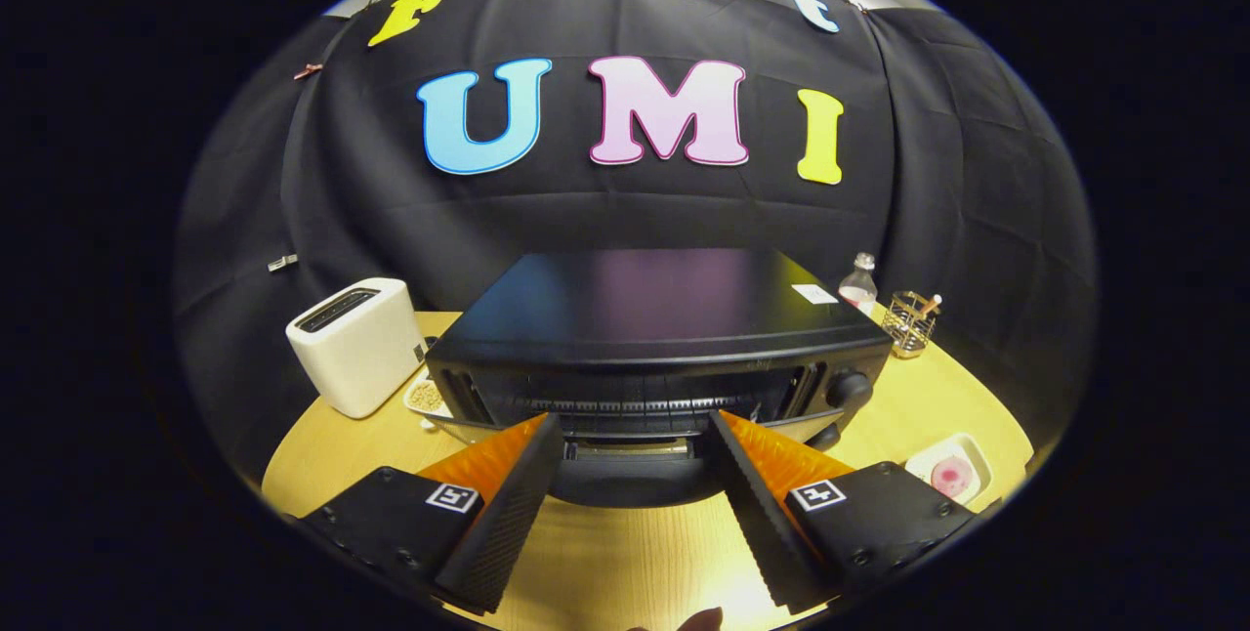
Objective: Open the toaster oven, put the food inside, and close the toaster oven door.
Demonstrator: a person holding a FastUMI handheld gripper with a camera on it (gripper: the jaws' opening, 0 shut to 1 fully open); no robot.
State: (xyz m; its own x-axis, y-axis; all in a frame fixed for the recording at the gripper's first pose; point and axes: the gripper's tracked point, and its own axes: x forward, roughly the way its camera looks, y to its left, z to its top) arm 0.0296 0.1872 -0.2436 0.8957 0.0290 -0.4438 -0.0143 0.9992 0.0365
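Observation:
A black toaster oven (pixel 645 309) stands on the wooden table just ahead of my fingers. Its front is open: the wire rack (pixel 625 406) shows inside, and the dark door panel (pixel 625 489) hangs down between my fingers. My gripper (pixel 635 421) is open, its two fingertips spread either side of the oven's mouth, holding nothing. Control knobs (pixel 848 389) sit on the oven's right side. A white plate with pink food (pixel 949 477) lies on the table right of my right finger.
A white pop-up toaster (pixel 356 343) stands left of the oven, with a small dish of pale bits (pixel 427 397) beside it. Behind the oven on the right are a clear bottle (pixel 859 284) and a wire holder (pixel 910 321). The wooden table (pixel 625 563) runs under my fingers.

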